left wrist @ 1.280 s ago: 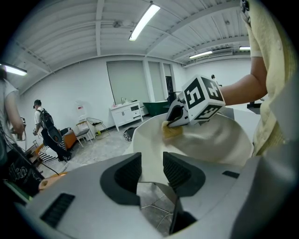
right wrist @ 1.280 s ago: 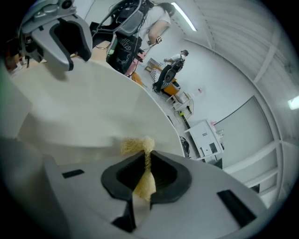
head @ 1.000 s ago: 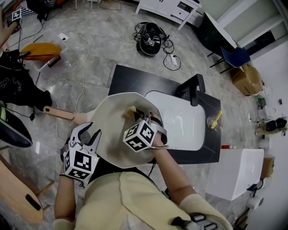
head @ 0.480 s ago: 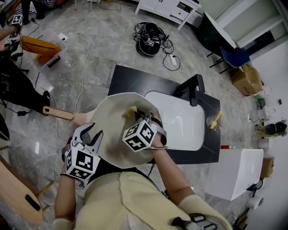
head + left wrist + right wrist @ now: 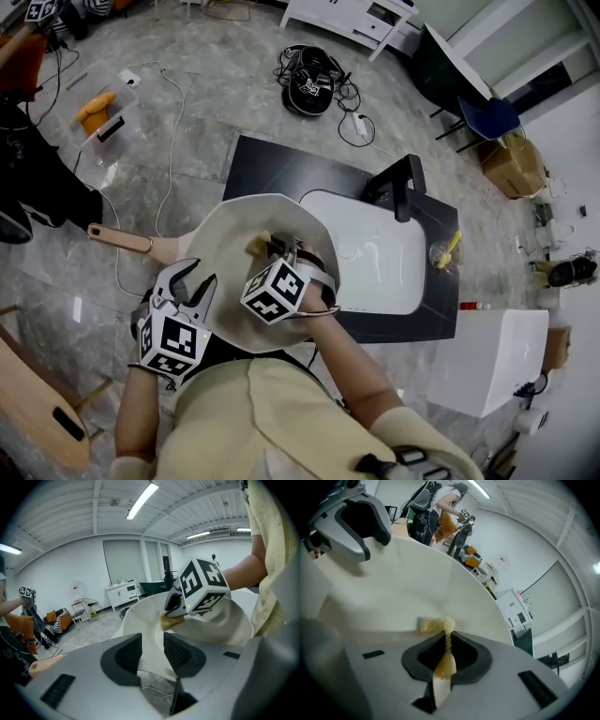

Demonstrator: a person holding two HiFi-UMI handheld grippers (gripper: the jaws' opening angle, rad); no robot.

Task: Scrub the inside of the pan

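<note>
The cream pan (image 5: 230,234) is held tilted in the air at the middle of the head view. Its hollow faces up toward the camera and its wooden handle (image 5: 120,238) sticks out toward 9 o'clock. Inside the bowl, toward 3 o'clock of its middle, a yellow scrub pad (image 5: 257,246) presses against the pale inner wall. The right gripper (image 5: 446,651) has its jaws clamped together on that pad, whose frayed end pokes out past the tips and touches the pan. The left gripper (image 5: 152,651) pinches the pan's rim at about 7 o'clock, with the thin cream wall caught between its two dark pads. Beyond the pan at 3 o'clock lies a white sink (image 5: 380,267), set in a black counter (image 5: 272,169). A black faucet (image 5: 403,183) stands at the sink's 12 o'clock edge.
</note>
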